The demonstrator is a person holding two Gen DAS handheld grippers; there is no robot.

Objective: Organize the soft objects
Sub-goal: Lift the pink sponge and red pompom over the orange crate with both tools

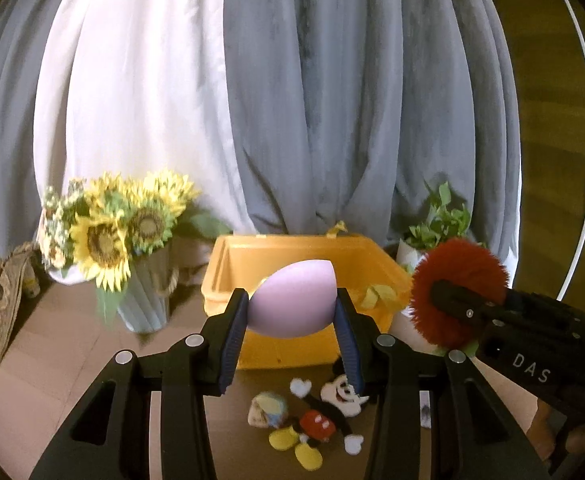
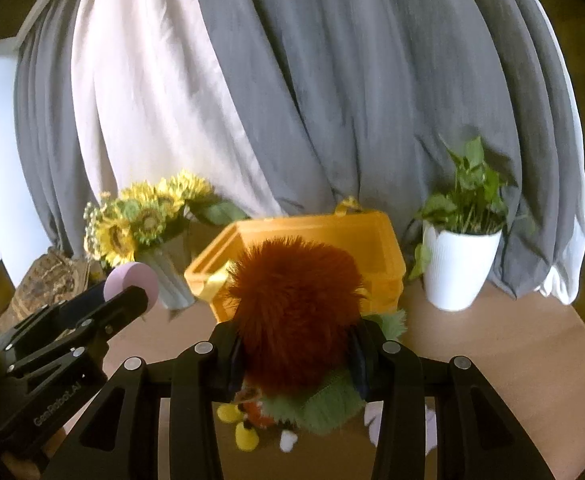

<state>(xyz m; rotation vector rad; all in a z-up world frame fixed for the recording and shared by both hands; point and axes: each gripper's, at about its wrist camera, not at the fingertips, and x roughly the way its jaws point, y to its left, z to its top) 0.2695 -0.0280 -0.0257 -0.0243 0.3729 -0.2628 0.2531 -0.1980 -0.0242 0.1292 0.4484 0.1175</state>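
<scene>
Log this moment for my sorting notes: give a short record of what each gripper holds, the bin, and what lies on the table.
left gripper: shut on pink sponge
right gripper: shut on red plush
bin: yellow, open, behind both grippers
table: mouse doll, small pastel toy

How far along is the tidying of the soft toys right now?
Done: only some yellow pieces show in the yellow bin. In hand: the left tool grips a pink sponge, the right tool a red furry toy, both near the bin. Left: a mouse plush and a small pale toy on the table.
</scene>
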